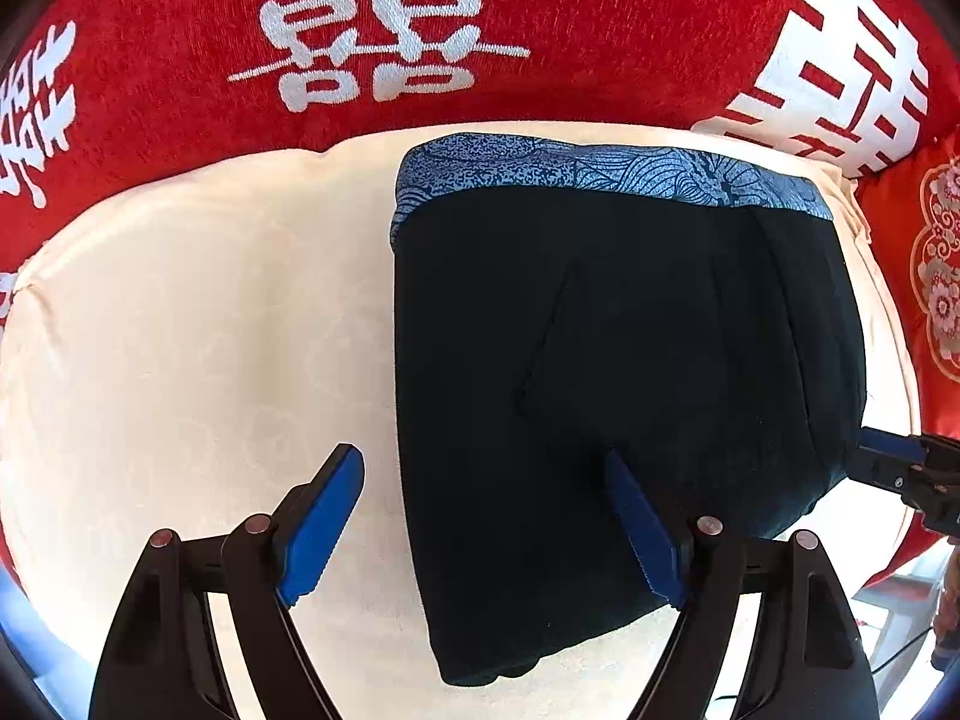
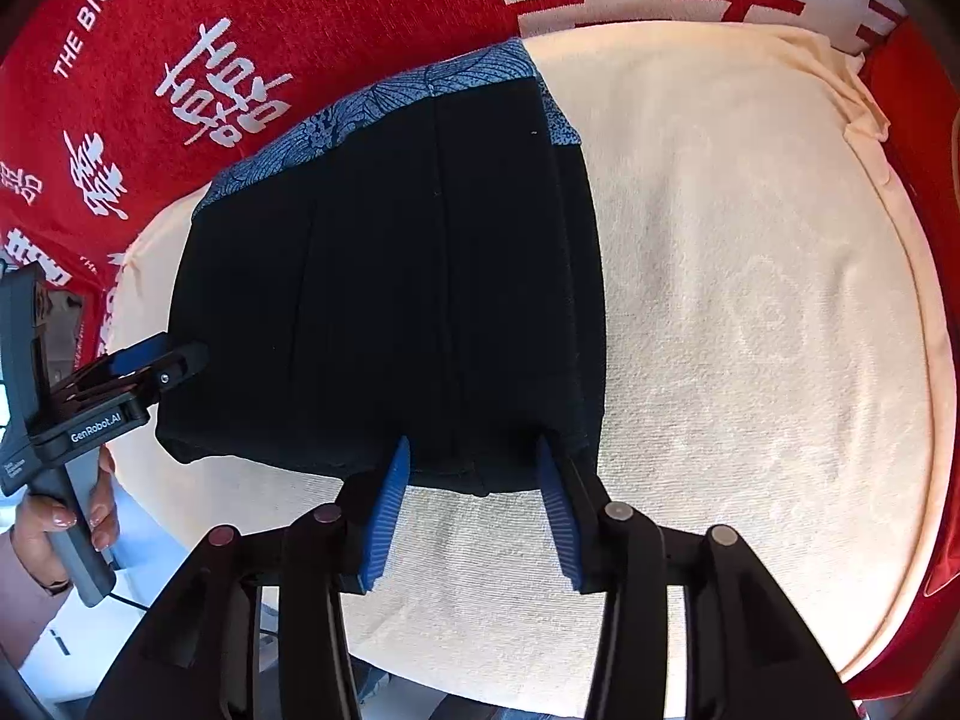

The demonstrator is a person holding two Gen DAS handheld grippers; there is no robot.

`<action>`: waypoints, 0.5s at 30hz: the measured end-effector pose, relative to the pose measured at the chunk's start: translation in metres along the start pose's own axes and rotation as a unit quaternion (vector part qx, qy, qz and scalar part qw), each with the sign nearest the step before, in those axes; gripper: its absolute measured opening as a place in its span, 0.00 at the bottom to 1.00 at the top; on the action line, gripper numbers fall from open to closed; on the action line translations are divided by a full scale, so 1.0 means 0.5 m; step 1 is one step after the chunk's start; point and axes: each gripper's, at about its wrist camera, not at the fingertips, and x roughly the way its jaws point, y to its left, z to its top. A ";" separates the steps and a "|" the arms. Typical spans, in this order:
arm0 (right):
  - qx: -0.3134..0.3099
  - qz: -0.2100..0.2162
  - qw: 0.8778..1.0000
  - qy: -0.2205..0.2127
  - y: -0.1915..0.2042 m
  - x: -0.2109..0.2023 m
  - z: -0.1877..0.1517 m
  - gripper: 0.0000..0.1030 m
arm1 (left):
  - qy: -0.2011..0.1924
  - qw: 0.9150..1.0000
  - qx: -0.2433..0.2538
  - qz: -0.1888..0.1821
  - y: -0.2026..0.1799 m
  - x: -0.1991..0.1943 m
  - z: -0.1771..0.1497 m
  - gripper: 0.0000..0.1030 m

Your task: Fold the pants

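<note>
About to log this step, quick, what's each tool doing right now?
Left tool: open, holding nothing, over the near edge of the folded pants.
Right tool: open, holding nothing, at the pants' near edge.

I can't see what the folded pants (image 1: 624,372) cover underneath. The red cloth (image 2: 336,18) runs past my frame, its lettering cut off.

A home, likely a bedroom or sitting room dressed for a wedding. Shown by the red woven blanket with white double-happiness characters (image 1: 384,30) filling the top of the left wrist view and the upper left of the right wrist view. Also by the cream textured cushion cover (image 2: 750,300) spread across the middle, soft and padded like a bed or sofa seat, and by the red pillow with gold floral embroidery (image 1: 936,264) at the right edge.
</note>
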 end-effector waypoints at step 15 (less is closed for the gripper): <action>0.029 0.026 0.999 -0.025 -0.035 -0.034 0.031 0.51 | -0.010 0.999 -0.045 -0.019 0.039 -0.007 0.033 0.81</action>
